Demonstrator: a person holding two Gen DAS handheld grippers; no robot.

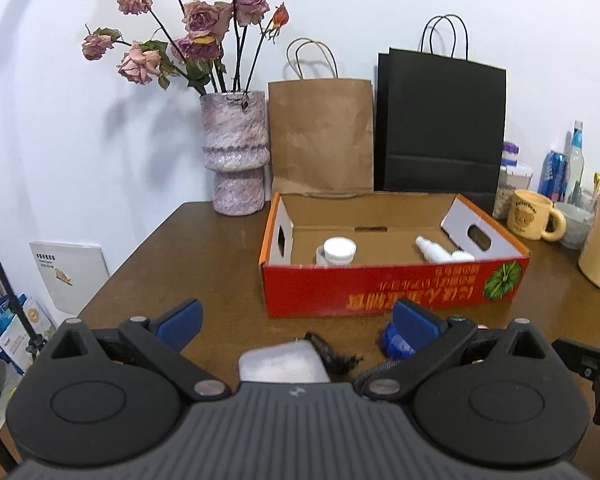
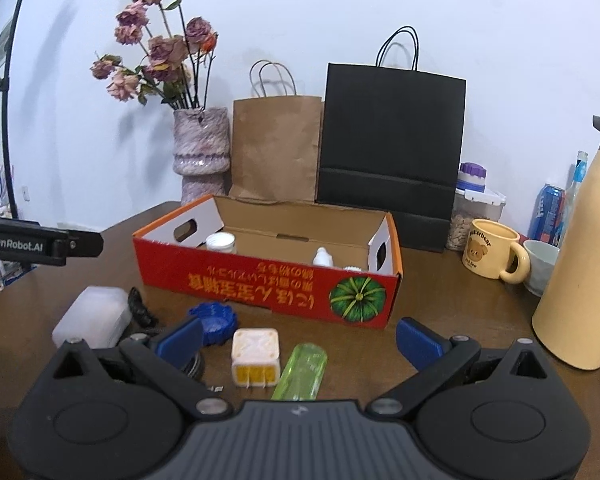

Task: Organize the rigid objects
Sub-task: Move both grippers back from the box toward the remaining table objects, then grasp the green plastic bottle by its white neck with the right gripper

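Observation:
A red cardboard box (image 1: 392, 286) (image 2: 260, 284) stands open on the brown table and holds a white jar (image 1: 337, 251) (image 2: 221, 242) and a white dropper bottle (image 1: 434, 251) (image 2: 323, 258). In front of it lie a translucent white case (image 1: 282, 362) (image 2: 92, 314), a black hair tie (image 1: 332, 354) (image 2: 140, 310), a blue toothed disc (image 1: 394, 342) (image 2: 214, 320), a white and yellow cube (image 2: 256, 356) and a green translucent piece (image 2: 302, 370). My left gripper (image 1: 298, 320) is open above the white case. My right gripper (image 2: 300, 338) is open above the cube and the green piece.
A vase of dried roses (image 1: 236, 156), a brown paper bag (image 1: 320, 140) and a black paper bag (image 1: 444, 128) stand behind the box. A yellow mug (image 2: 494, 254), a bowl (image 2: 542, 266), a cream flask (image 2: 580, 280), a can and jars stand at the right.

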